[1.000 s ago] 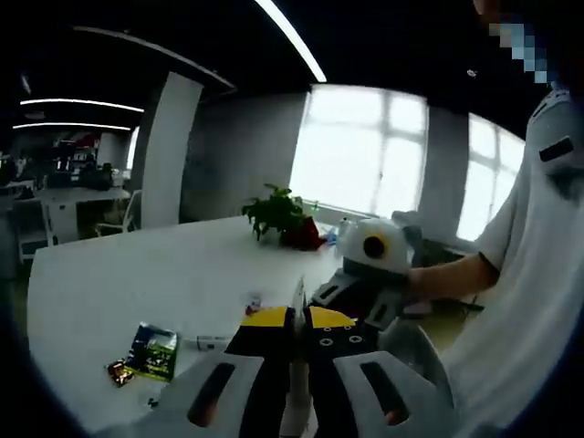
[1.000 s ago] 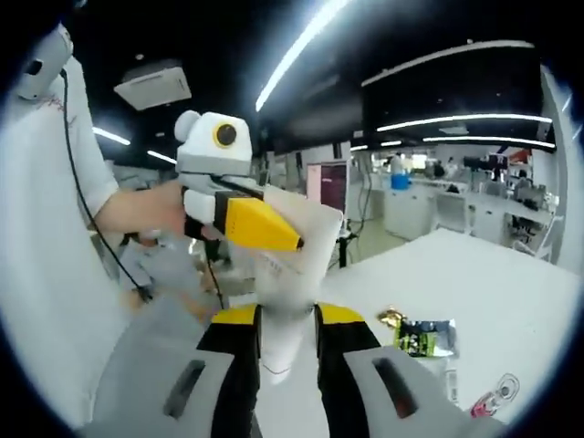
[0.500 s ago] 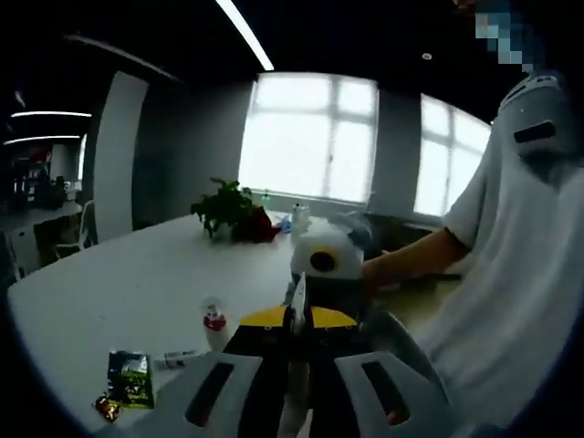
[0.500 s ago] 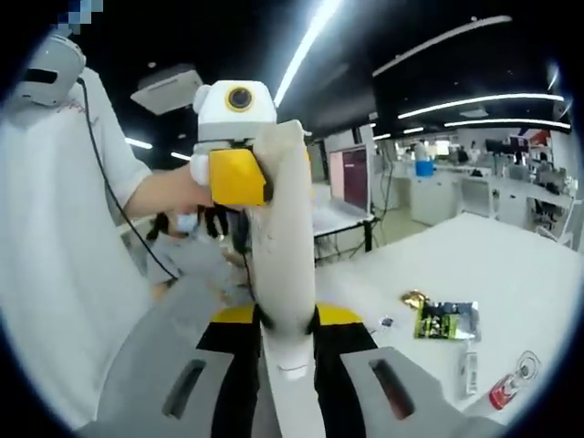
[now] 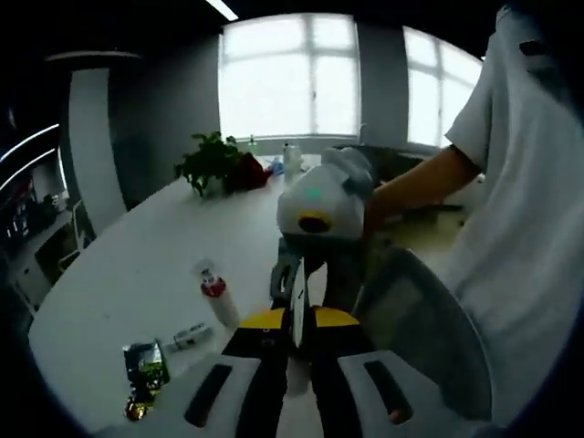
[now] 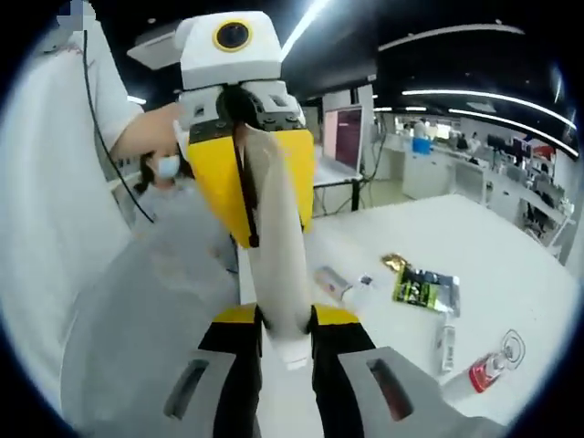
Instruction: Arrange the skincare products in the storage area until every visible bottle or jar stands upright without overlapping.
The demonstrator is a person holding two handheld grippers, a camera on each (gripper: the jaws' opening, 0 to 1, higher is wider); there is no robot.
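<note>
Two tongs meet on one white tube [image 6: 274, 246], held up in the air above the tabletop [image 6: 474, 246]. The right tongs [image 6: 285, 321] grip its lower end between their yellow-tipped jaws; the left tongs [image 6: 246, 196], seen head-on beyond them, pinch its upper end. In the left gripper view the tube [image 5: 297, 306] shows edge-on as a thin strip, clamped in the left tongs [image 5: 297, 319], with the right tongs [image 5: 315, 265] just past it.

Beyond and to the right of the right tongs, several things lie scattered on the tabletop: a green sachet [image 6: 424, 287] with a gold wrapper [image 6: 394, 263] by it, a small white tube [image 6: 445, 336], a red-capped bottle [image 6: 488, 367] lying on its side, and another small bottle [image 6: 351, 290] nearer the jaws. A grey bag [image 6: 155, 310] sits left of the tongs, against the person's shirt [image 6: 41, 201].

The left gripper view adds a potted plant [image 5: 212, 162] and bottles [image 5: 290, 157] far off by the window, and bare tabletop [image 5: 137, 265] left of the jaws.
</note>
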